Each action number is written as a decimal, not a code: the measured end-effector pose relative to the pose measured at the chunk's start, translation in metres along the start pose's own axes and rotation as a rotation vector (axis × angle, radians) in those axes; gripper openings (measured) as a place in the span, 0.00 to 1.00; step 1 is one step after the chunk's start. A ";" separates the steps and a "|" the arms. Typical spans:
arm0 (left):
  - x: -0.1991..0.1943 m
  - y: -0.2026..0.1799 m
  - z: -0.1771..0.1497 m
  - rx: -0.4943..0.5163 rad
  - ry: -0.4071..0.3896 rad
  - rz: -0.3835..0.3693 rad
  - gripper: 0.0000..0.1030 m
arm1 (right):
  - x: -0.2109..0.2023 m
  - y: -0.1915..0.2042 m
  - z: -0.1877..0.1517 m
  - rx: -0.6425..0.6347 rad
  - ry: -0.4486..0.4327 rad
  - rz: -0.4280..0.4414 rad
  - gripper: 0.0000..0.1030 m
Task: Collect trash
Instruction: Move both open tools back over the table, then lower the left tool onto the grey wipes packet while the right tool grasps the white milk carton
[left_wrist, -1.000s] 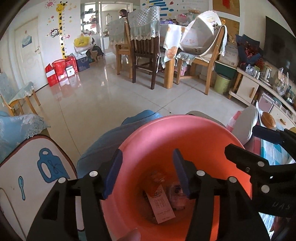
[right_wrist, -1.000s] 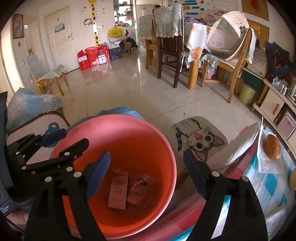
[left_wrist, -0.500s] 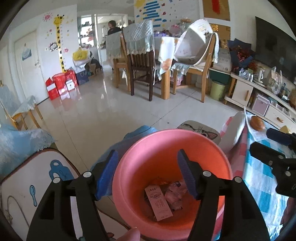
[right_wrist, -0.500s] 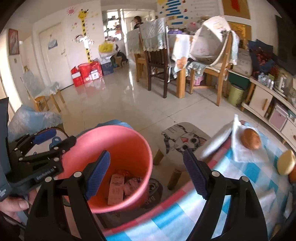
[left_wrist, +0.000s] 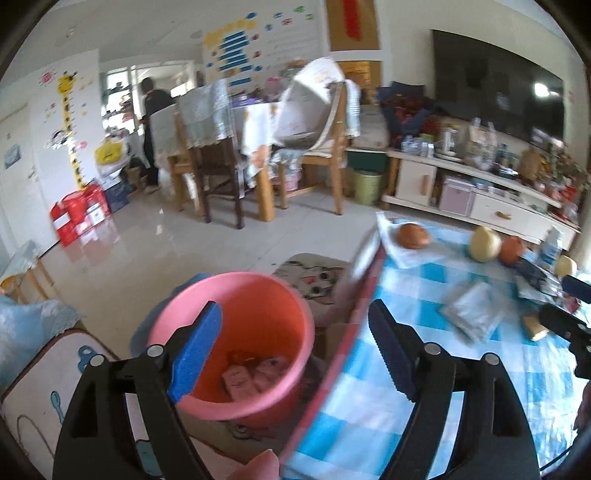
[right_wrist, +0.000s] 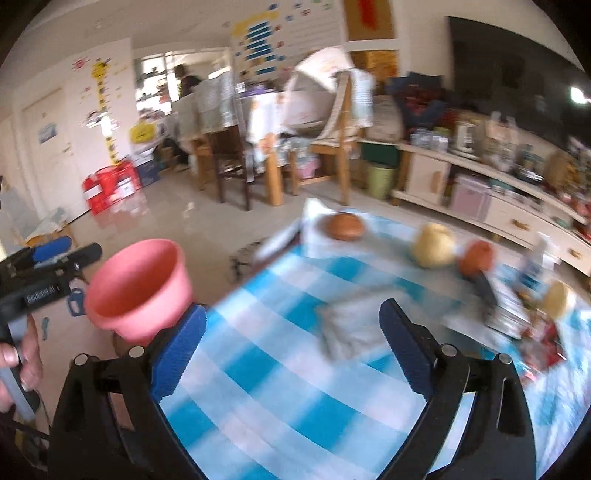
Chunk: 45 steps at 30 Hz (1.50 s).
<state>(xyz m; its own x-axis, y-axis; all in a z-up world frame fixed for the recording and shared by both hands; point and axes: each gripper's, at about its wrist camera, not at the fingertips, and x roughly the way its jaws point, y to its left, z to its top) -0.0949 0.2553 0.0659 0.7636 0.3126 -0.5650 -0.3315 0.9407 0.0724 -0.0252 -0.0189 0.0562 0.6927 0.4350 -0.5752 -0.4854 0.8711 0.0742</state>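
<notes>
Both the left tongs and right tongs, just opening wide and empty, should approach the crumpled grey wrapper on the blue-checked bench slowly, then drop it into the pink plastic bucket.

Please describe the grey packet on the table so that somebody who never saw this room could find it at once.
Start at the table with the blue-and-white checked cloth, beside the pink bucket. The grey packet lies flat near the middle of the cloth, closer to you than the row of round fruit. It is the only flat, crinkled, silvery-grey thing there.
</notes>
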 end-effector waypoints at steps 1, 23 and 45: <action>-0.004 -0.014 -0.001 0.014 -0.008 -0.013 0.82 | -0.012 -0.015 -0.008 0.007 -0.009 -0.032 0.94; 0.082 -0.244 -0.020 0.199 0.002 -0.251 0.87 | -0.056 -0.199 -0.098 0.147 0.022 -0.302 0.96; 0.163 -0.277 -0.028 0.315 0.157 -0.310 0.87 | -0.015 -0.203 -0.093 0.223 0.064 -0.226 0.96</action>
<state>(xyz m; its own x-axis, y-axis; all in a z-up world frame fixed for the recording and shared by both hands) 0.1064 0.0424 -0.0693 0.6991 0.0095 -0.7150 0.1022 0.9883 0.1130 0.0133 -0.2235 -0.0253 0.7314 0.2158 -0.6469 -0.1894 0.9756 0.1113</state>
